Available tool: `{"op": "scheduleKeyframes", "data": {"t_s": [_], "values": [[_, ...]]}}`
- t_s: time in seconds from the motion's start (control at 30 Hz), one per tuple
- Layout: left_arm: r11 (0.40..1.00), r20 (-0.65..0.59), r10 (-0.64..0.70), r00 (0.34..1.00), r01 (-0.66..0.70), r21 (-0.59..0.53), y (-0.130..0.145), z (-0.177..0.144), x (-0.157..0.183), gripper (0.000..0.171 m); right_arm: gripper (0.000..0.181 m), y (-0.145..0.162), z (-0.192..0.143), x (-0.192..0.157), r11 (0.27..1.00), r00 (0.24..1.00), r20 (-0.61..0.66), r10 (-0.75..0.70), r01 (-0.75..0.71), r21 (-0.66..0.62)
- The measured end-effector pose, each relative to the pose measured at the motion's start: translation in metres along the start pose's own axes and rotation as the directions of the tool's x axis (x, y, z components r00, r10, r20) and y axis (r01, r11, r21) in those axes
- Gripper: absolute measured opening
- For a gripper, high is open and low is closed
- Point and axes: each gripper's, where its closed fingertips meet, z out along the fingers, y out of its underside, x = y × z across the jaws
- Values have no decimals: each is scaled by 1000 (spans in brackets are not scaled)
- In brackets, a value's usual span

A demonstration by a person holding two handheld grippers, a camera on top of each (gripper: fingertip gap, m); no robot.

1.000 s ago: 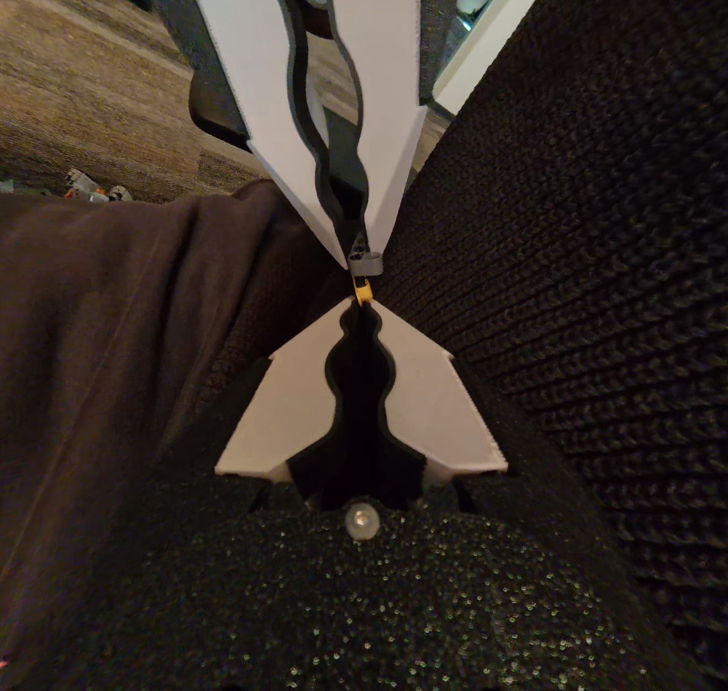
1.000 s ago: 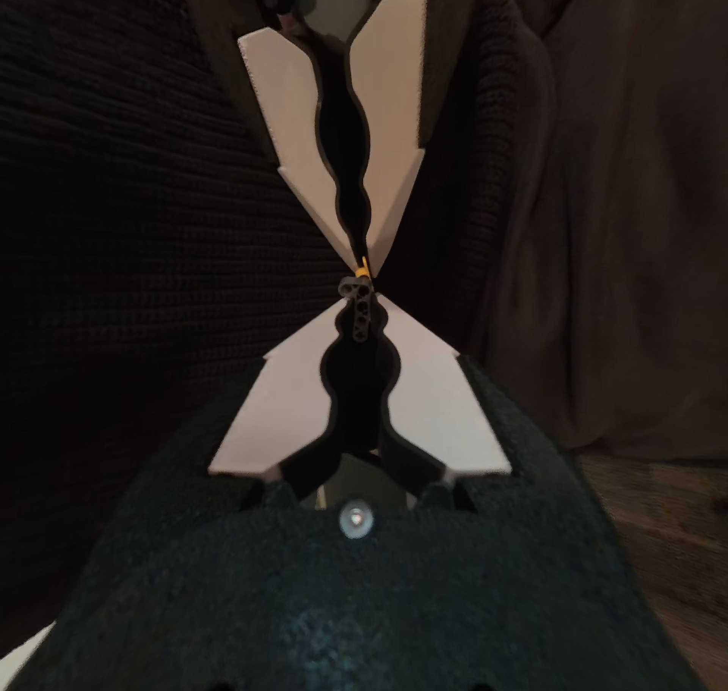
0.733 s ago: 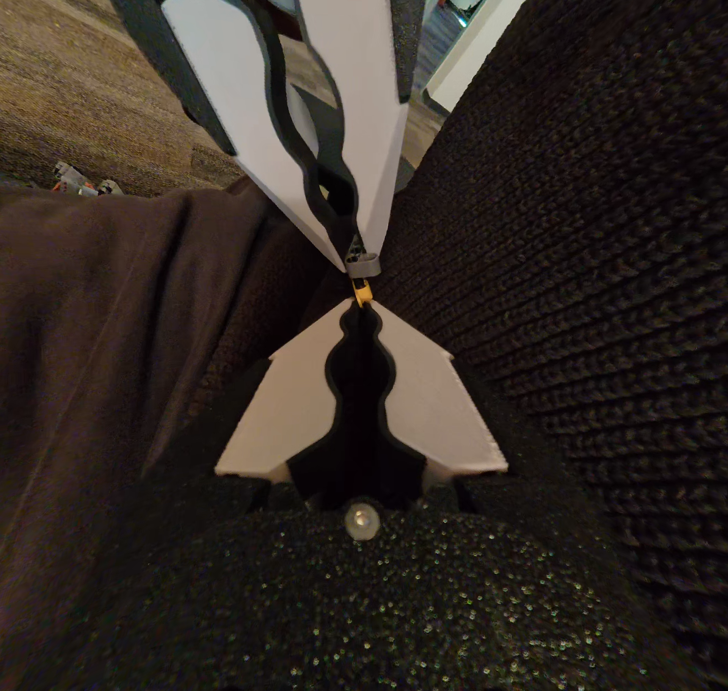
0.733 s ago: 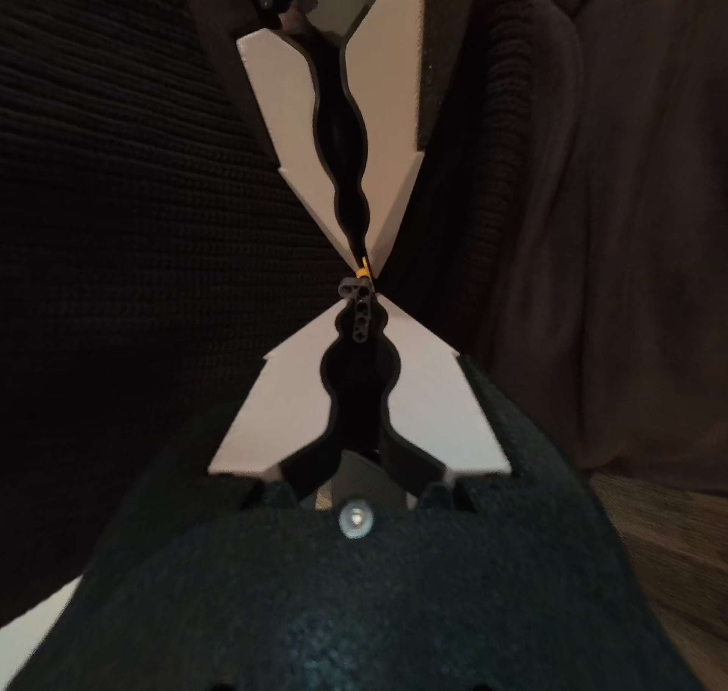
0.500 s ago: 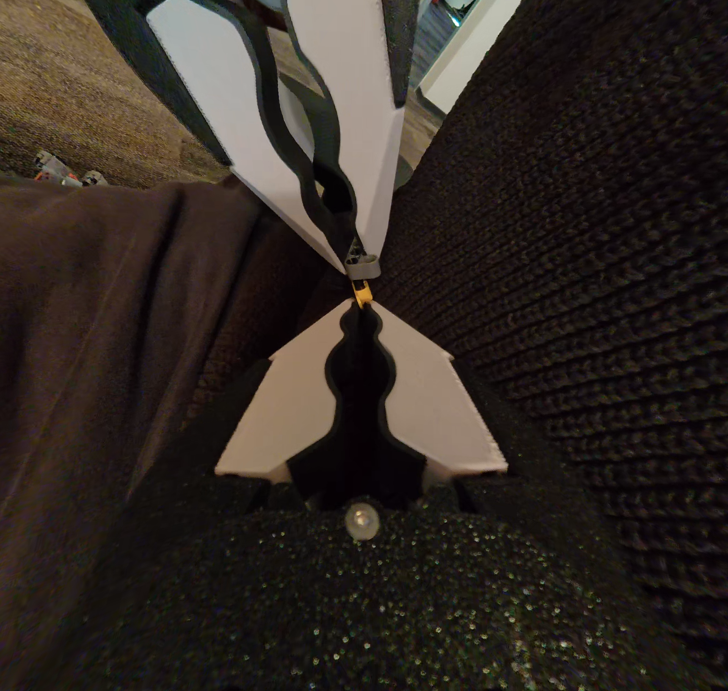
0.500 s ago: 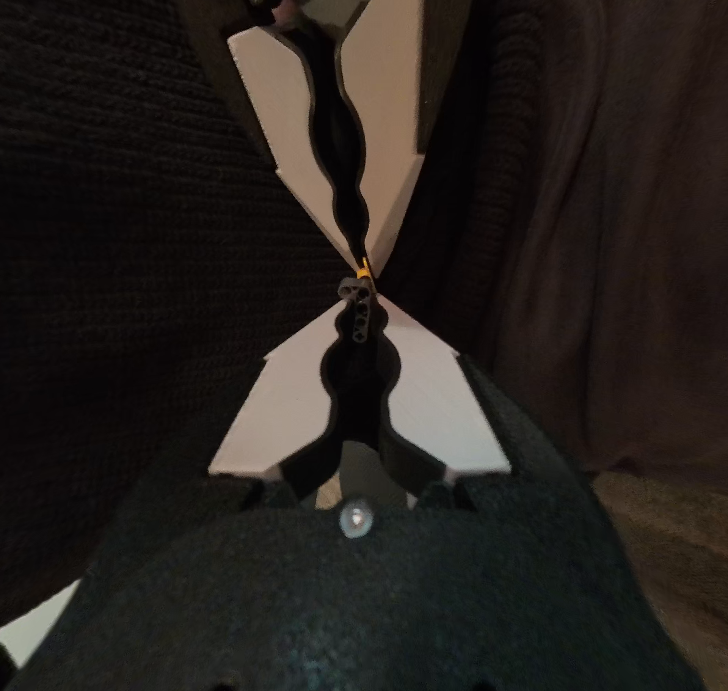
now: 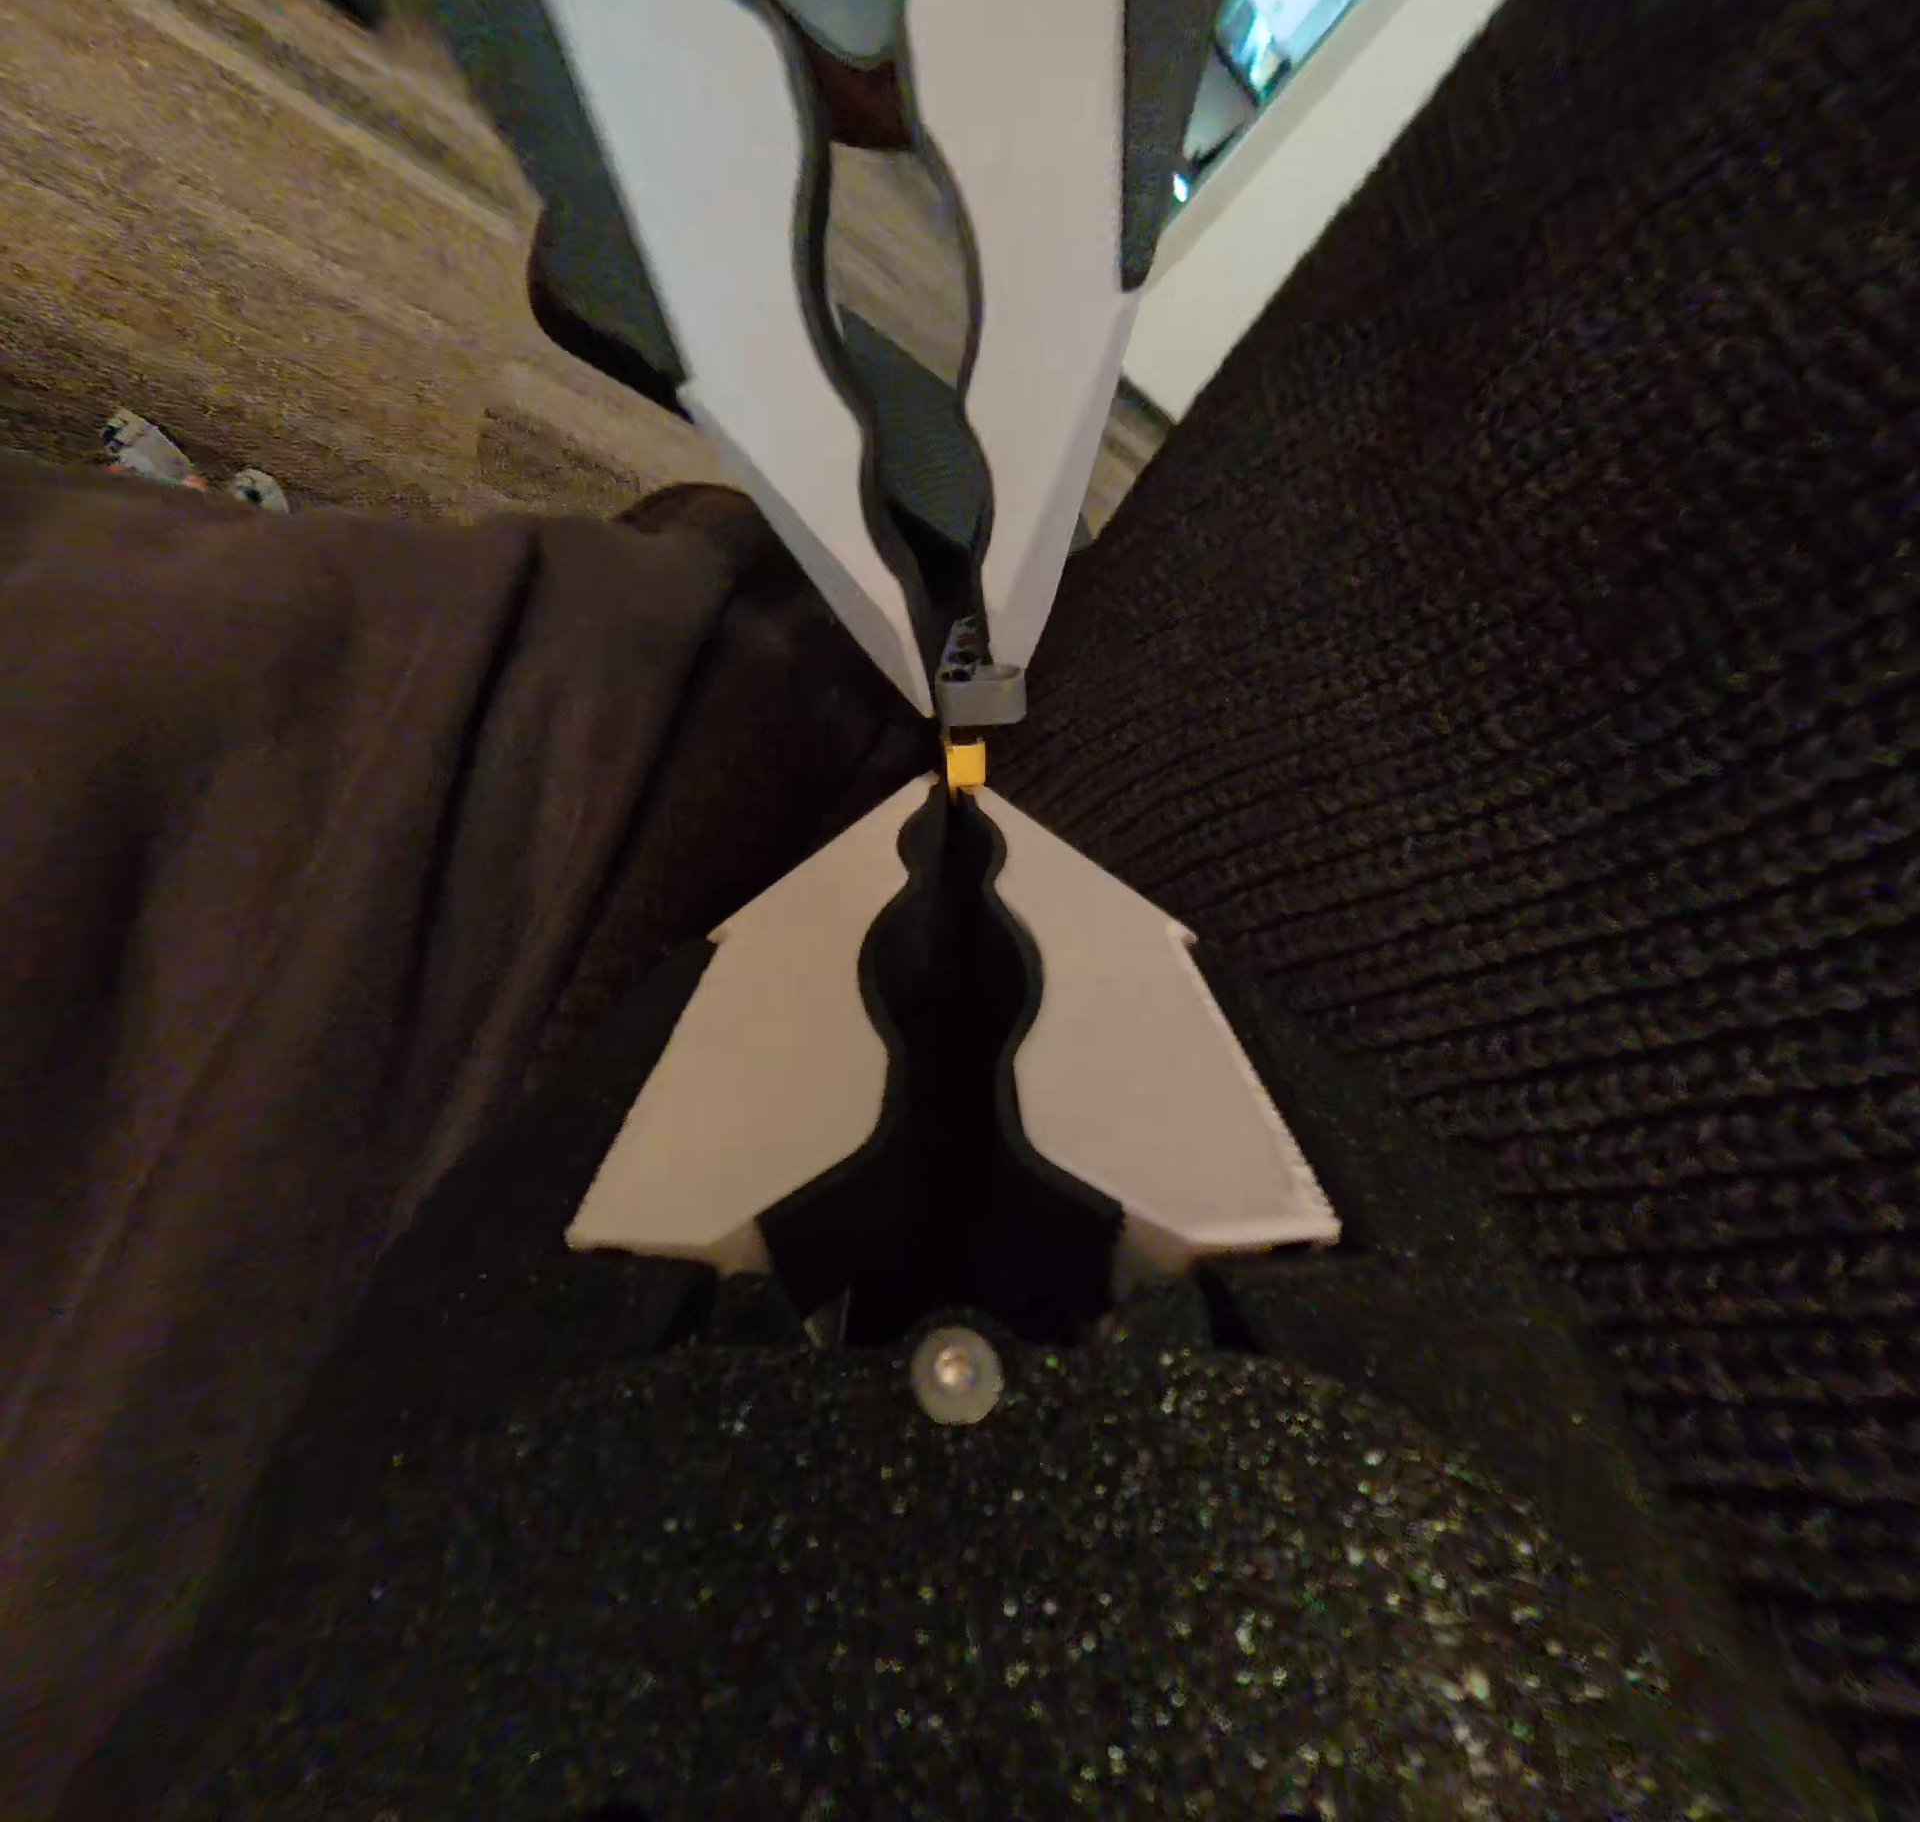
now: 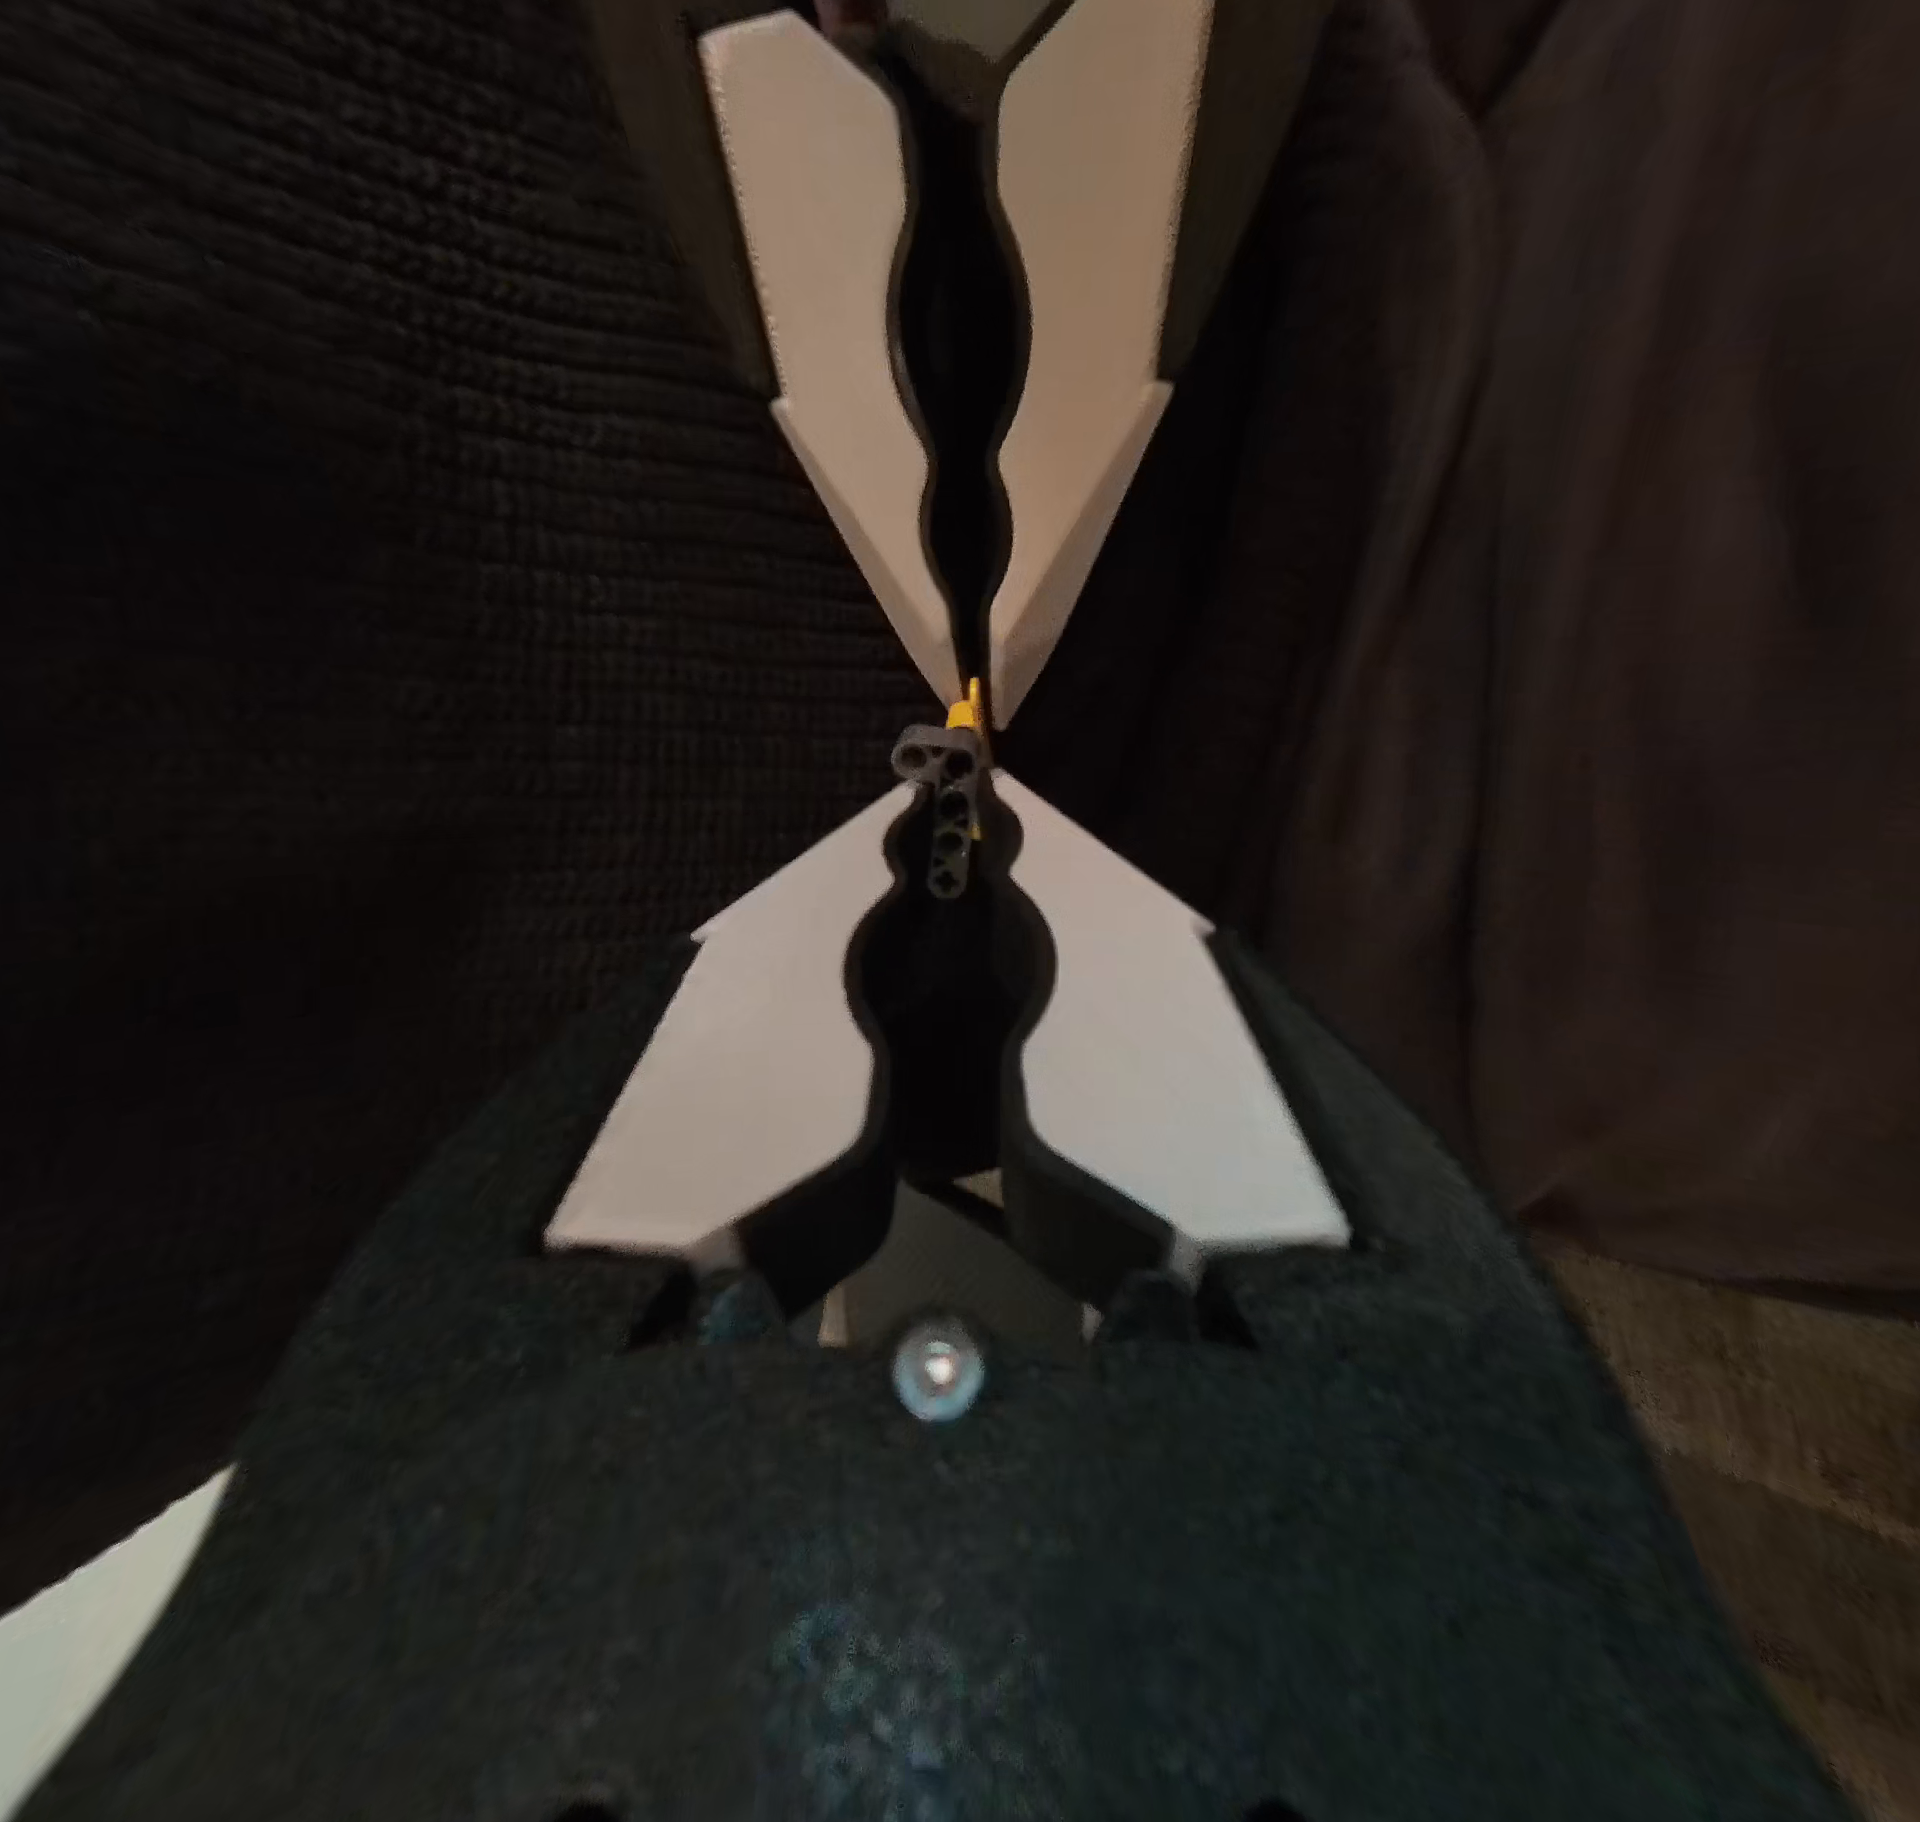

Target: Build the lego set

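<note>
In the left wrist view my left gripper [image 7: 961, 802] is shut on a small yellow piece [image 7: 962, 764] at its tips. My right gripper [image 7: 971, 687] comes down from the top, shut on a grey holed beam [image 7: 979, 704]. The yellow piece meets the short end of the beam. In the right wrist view my right gripper [image 8: 951, 783] pinches the dark grey L-shaped beam [image 8: 945, 827], and my left gripper [image 8: 975, 704] comes from above with the yellow piece [image 8: 968, 719]. The two grippers stand tip to tip.
A black knitted garment [image 7: 1507, 733] fills the right side, and brown cloth [image 7: 260, 837] lies at the left. Brown carpet [image 7: 208, 214] lies beyond, with small loose pieces [image 7: 156, 453] on it. A white wall edge [image 7: 1299, 214] stands at the upper right. The grippers are tip to tip, or close to it.
In the left wrist view the right gripper tilted to the left, then swung back more upright. Both grippers stayed shut and the yellow piece and beam stayed together.
</note>
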Motion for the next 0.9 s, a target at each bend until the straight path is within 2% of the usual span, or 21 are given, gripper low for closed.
{"op": "scheduleKeyframes", "data": {"t_s": [0.13, 0.27, 0.33, 0.47, 0.57, 0.67, 0.77, 0.83, 0.9], "values": [[990, -15, -74, 997, 75, 117, -17, -15, -9, 0, 10, -16, -19, 7, 977, 997, -78, 6, 10, 211], [982, -8, -90, 996, 90, 168, -23, -22, -12, 0, 10, -19, -23, 10, 940, 993, -110, 33, 7, 341], [976, -8, -109, 994, 108, 190, -26, -27, -14, 0, 25, -19, -27, 15, 923, 987, -153, 55, 8, 385], [954, -96, -180, 979, 198, 224, -31, -34, -13, 0, 34, -30, -51, 18, 851, 976, -195, 93, 24, 525], [920, -195, -241, 951, 287, 265, -43, -45, -12, 0, 38, -40, -65, 12, 796, 962, -271, 47, 128, 592], [858, -232, -282, 931, 353, 373, -56, -64, -18, 0, 51, -50, -73, 11, 753, 872, -489, -9, 328, 571], [796, -255, -295, 921, 384, 468, -66, -87, -22, 0, 57, -70, -91, 2, 631, 700, -713, -26, 565, 532], [762, -285, -298, 911, 407, 504, -71, -99, -22, 0, 57, -81, -101, -1, 567, 594, -804, -5, 664, 487], [749, -294, -297, 909, 412, 519, -74, -105, -23, 0, 56, -90, -104, 1, 538, 562, -827, 18, 692, 482]]}}
